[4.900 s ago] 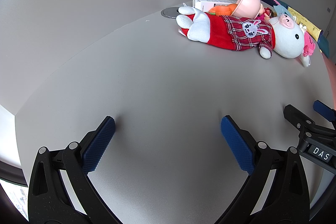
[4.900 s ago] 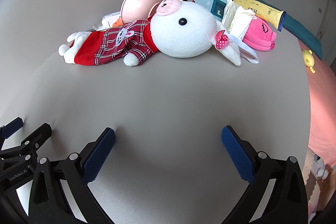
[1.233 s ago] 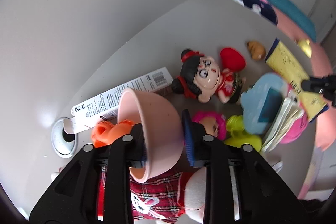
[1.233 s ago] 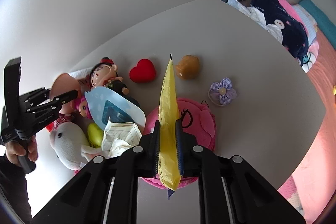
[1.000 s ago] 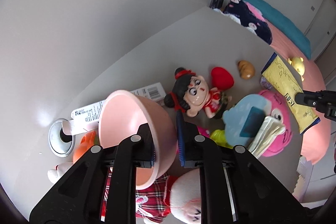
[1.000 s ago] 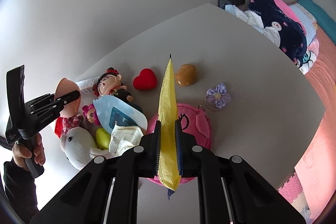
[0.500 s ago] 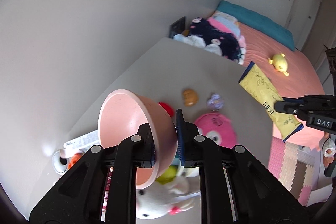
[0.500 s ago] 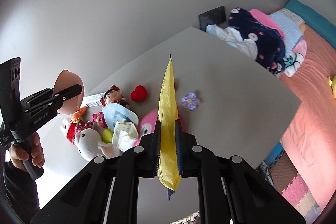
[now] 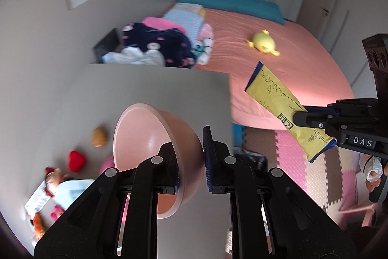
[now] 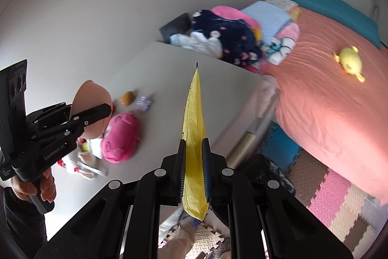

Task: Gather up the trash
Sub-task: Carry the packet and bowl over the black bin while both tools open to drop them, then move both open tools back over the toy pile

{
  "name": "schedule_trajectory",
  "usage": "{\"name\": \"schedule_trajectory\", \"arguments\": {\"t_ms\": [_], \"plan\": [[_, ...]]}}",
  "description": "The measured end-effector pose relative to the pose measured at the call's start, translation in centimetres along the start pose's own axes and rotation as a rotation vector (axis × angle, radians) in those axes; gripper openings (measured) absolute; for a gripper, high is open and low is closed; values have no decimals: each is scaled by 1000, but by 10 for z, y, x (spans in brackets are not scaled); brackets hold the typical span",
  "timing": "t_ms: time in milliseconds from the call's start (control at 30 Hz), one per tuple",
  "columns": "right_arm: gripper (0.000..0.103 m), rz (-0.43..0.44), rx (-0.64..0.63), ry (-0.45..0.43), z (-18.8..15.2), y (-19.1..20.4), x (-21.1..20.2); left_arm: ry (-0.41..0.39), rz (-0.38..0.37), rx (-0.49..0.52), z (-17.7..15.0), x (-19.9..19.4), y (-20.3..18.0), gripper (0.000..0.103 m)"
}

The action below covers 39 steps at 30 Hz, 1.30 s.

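My left gripper [image 9: 191,149] is shut on the rim of a pink bowl [image 9: 148,137] and holds it in the air above the grey table [image 9: 150,84]. It also shows in the right wrist view [image 10: 92,98]. My right gripper [image 10: 194,147] is shut on a yellow snack wrapper [image 10: 194,118], held edge-on and high over the table's right edge. The wrapper also shows in the left wrist view [image 9: 281,103], out over the bed side.
Toys lie on the table: a pink plush [image 10: 121,137], a red heart [image 9: 76,160], a brown toy [image 9: 99,136], a purple flower [image 10: 143,102]. A dark bin [image 10: 264,174] stands on the foam mats below. A pink bed [image 10: 327,89] lies to the right.
Both grippers have risen higher and swung right toward the table's edge and the bed, each still holding its item. The toys now look smaller and farther left.
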State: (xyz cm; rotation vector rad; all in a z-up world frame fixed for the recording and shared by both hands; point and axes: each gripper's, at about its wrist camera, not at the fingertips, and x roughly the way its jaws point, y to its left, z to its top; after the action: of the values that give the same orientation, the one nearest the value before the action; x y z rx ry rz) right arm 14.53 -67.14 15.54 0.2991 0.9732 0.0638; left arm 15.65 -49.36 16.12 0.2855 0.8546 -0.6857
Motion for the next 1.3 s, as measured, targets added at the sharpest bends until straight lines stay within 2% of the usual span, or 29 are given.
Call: {"name": "schedule_trajectory", "arguments": {"t_ms": [233, 467, 500, 533, 567, 600, 667, 767, 1033, 1300], "plan": [[14, -78, 138, -1, -36, -73, -23, 76, -140, 128, 25, 65, -76, 15], [14, -97, 285, 32, -68, -136, -25, 177, -238, 202, 21, 118, -129, 15], [19, -90, 294, 42, -70, -141, -23, 196, -249, 202, 19, 125, -132, 16], [49, -94, 307, 49, -72, -146, -23, 223, -244, 204, 18, 136, -136, 25], [71, -124, 334, 44, -75, -153, -24, 236, -225, 205, 17, 143, -141, 69], [93, -152, 354, 30, -78, -156, -27, 237, -198, 202, 16, 147, -144, 96], [93, -173, 370, -30, -85, -161, -37, 196, -151, 213, 13, 150, -147, 97], [93, -176, 370, -50, -89, -165, -40, 195, -135, 223, 8, 154, -153, 97], [93, -173, 385, -53, -92, -168, -40, 217, -143, 216, 3, 152, -149, 97], [93, -154, 353, -46, -86, -149, -35, 199, -126, 163, -2, 139, -122, 97]]}}
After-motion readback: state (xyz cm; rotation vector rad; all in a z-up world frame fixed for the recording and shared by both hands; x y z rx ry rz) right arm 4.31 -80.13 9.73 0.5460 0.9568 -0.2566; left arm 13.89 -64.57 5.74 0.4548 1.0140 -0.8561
